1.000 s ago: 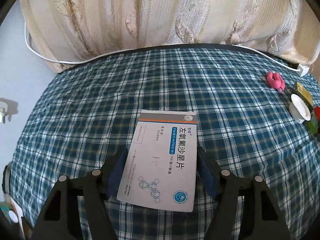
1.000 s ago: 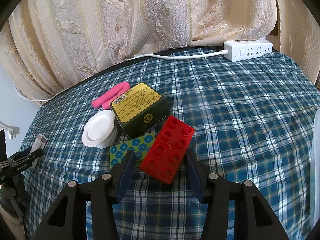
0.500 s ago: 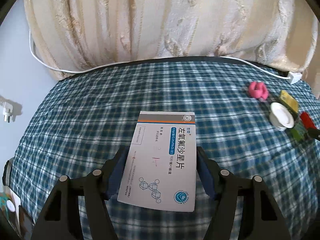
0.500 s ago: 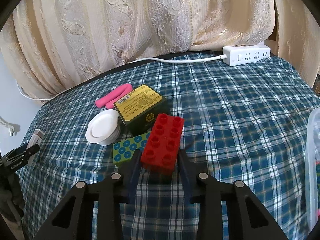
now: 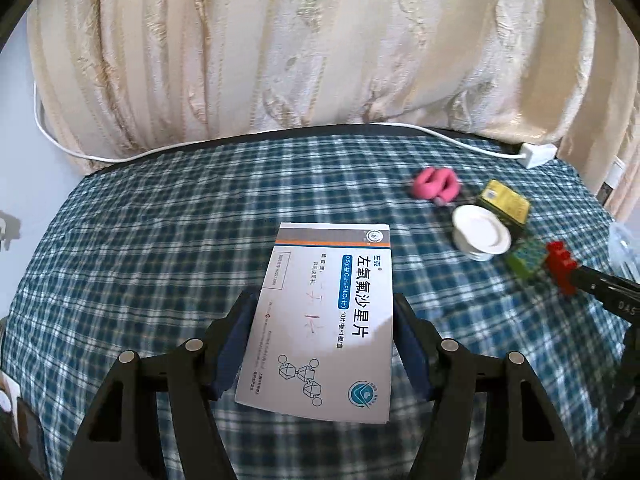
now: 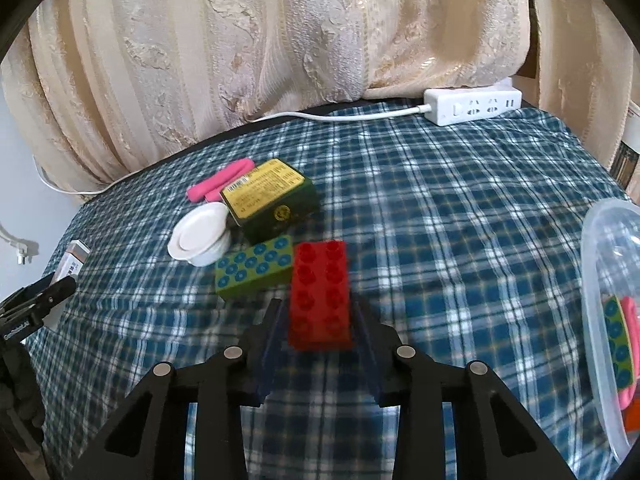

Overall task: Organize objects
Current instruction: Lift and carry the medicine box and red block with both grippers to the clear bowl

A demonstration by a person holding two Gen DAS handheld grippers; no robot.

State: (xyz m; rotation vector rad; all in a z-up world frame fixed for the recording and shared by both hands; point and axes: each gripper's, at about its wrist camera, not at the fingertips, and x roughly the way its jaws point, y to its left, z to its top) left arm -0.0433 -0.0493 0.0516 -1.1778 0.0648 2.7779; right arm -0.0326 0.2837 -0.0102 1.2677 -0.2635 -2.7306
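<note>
Gripping a white medicine box (image 5: pixel 326 320) by its long sides, the left hand-held gripper (image 5: pixel 324 344) carries it over the plaid tabletop (image 5: pixel 160 248), toward the left edge. Mid-table sit pink clips (image 6: pixel 218 186), a white lid (image 6: pixel 200 234), a dark tin (image 6: pixel 272 200) and a green block (image 6: pixel 254 270). The right hand-held gripper (image 6: pixel 320 320) is clamped tight on a red brick (image 6: pixel 320 292); a clear bin (image 6: pixel 608 320) is at the right edge.

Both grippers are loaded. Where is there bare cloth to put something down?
Bare tablecloth lies between the power strip and the clear container. Crowded: green tin, white cap, pink clip, green brick.
</note>
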